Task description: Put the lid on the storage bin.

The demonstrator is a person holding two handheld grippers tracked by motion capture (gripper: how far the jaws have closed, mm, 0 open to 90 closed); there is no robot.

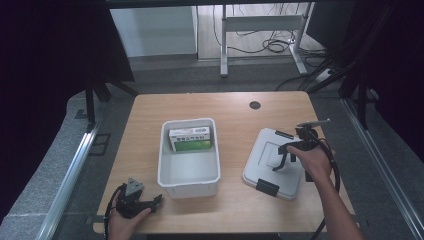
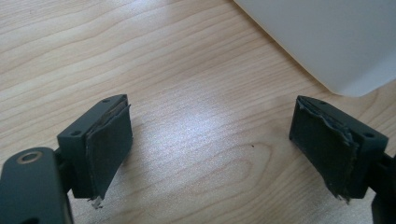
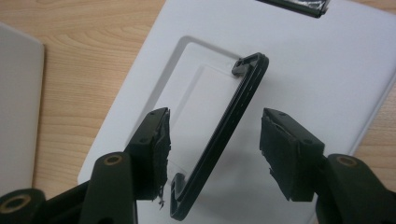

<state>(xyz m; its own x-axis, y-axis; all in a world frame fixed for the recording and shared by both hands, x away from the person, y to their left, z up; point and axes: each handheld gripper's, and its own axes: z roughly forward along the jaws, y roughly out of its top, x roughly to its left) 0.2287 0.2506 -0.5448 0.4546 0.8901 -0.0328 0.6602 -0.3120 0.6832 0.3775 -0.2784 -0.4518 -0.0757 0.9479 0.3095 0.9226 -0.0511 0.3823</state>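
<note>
- My right tongs point(image 3: 212, 154) stood released astride the raised black handle point(image 3: 223, 135) of the white lid point(image 1: 272, 165), lower right.
- My left tongs point(image 2: 210, 140) lay released on the counter point(image 2: 187, 70), lower left.

Your high view looks forward and down from above your side of the wooden table point(image 1: 235, 107), taking in the whole top with floor beyond at the upper frame. Your left gripper view sits low and very close over bare tabletop, facing along its jaws toward a corner of the white bin point(image 2: 327, 37) at upper right; that bin point(image 1: 189, 172) lies centre-left in the high view. Your right gripper view looks steeply down, close, onto the white lid point(image 3: 299, 60), which sits centre-right in the high view point(image 1: 260, 160).
</note>
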